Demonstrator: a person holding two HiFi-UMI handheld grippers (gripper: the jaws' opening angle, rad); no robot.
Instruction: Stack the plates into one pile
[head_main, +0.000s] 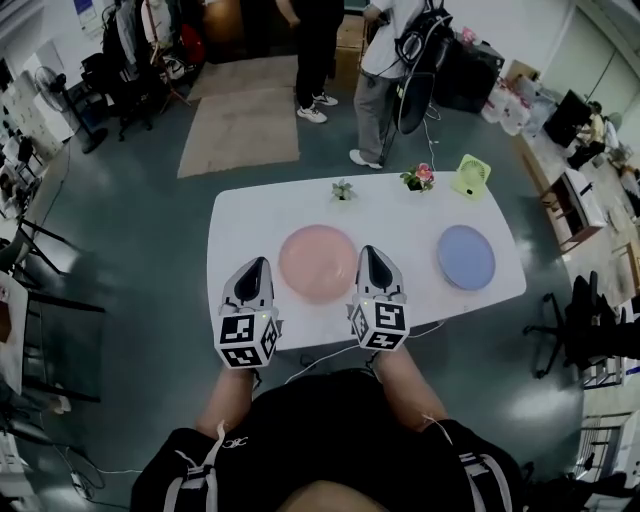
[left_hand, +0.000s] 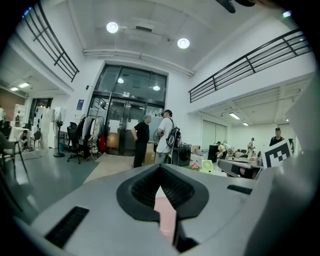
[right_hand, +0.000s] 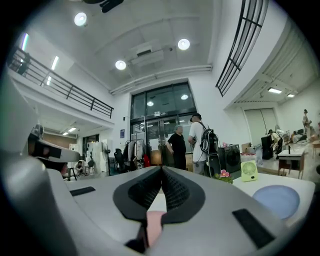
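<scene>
A pink plate (head_main: 318, 262) lies in the middle of the white table (head_main: 250, 215). A blue plate (head_main: 466, 257) lies apart from it, nearer the table's right end. My left gripper (head_main: 258, 264) hovers at the table's near edge just left of the pink plate, its jaws shut with nothing in them. My right gripper (head_main: 369, 251) is just right of the pink plate, also shut and empty. In the left gripper view the left gripper (left_hand: 160, 166) shows closed tips, with the pink plate (left_hand: 166, 212) below them. The right gripper view shows the right gripper (right_hand: 161, 168), the pink plate (right_hand: 155, 222) and the blue plate (right_hand: 279, 199).
Along the table's far edge stand a small plant (head_main: 343, 190), a pot of pink flowers (head_main: 418, 178) and a green desk fan (head_main: 470, 176). Two people (head_main: 380, 80) stand beyond the table. A black chair (head_main: 590, 320) stands at the right.
</scene>
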